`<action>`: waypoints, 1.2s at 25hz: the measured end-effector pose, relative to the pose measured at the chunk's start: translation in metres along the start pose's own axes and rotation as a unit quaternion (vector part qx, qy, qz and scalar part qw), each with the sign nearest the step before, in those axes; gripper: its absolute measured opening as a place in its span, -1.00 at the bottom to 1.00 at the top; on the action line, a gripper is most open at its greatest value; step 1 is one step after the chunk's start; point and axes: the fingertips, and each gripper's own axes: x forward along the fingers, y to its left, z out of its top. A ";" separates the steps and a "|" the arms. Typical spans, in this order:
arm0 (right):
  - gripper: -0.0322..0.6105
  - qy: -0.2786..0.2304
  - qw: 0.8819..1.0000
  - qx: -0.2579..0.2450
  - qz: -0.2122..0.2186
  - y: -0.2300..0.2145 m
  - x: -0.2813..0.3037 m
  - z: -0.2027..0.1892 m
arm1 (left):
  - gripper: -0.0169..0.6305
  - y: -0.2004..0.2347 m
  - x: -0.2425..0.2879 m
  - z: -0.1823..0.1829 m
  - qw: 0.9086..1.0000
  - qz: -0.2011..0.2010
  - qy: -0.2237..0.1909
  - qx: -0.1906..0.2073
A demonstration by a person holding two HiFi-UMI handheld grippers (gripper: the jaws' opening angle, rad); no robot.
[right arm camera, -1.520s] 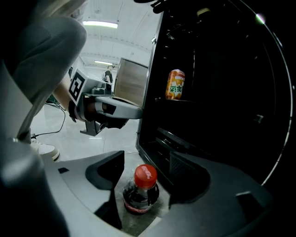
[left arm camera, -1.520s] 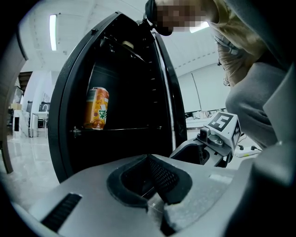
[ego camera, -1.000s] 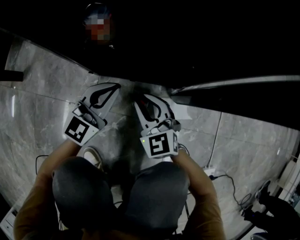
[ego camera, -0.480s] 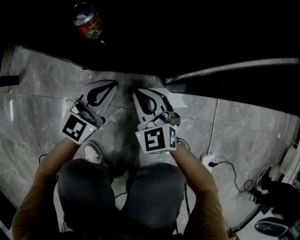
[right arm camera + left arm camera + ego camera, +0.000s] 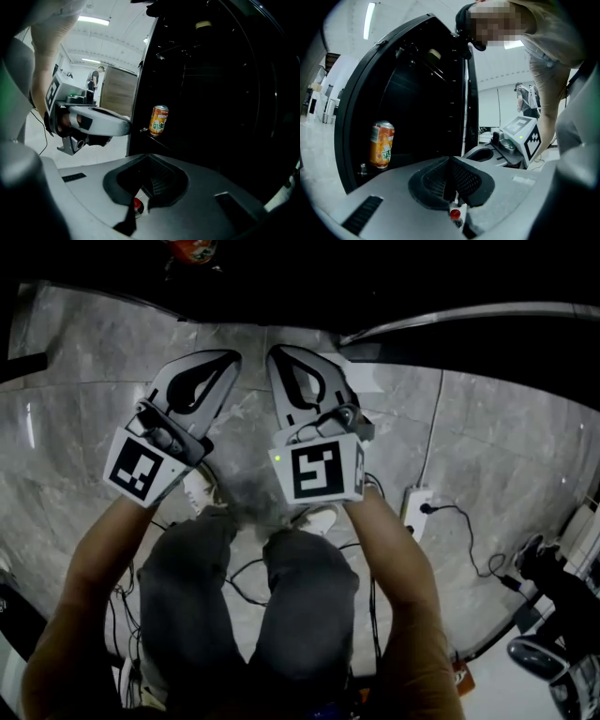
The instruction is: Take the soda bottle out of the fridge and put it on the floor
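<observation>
An orange soda can point(image 5: 382, 144) stands upright on a shelf inside the dark open fridge point(image 5: 417, 93). It also shows in the right gripper view, the can point(image 5: 159, 120) standing near the fridge's front edge, and only as a sliver of can point(image 5: 192, 249) at the top of the head view. My left gripper point(image 5: 230, 357) and right gripper point(image 5: 275, 352) are held side by side over the marble floor, just short of the fridge. Both are shut with nothing between their jaws. The can is well ahead of both, untouched.
The fridge door's edge point(image 5: 487, 313) curves across the upper right. A power strip point(image 5: 412, 507) and cables lie on the floor point(image 5: 75, 418) to my right. My legs and a shoe point(image 5: 314, 518) are below the grippers. Dark equipment point(image 5: 553, 587) sits at far right.
Both grippers have moved up the head view toward the fridge. The can has slid to the view's top edge. My legs have shifted beneath me.
</observation>
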 end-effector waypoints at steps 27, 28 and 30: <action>-0.90 -0.016 0.995 0.096 -0.008 -0.032 -0.181 0.311 | -0.94 -0.073 -0.076 0.310 0.999 0.030 0.035 0.009; -0.90 -0.018 0.995 0.098 -0.012 -0.037 -0.189 0.322 | -0.94 -0.074 -0.077 0.321 0.999 0.032 0.039 0.017; -0.90 -0.016 0.995 0.099 -0.015 -0.044 -0.205 0.342 | -0.94 -0.077 -0.078 0.342 0.998 0.040 0.048 0.026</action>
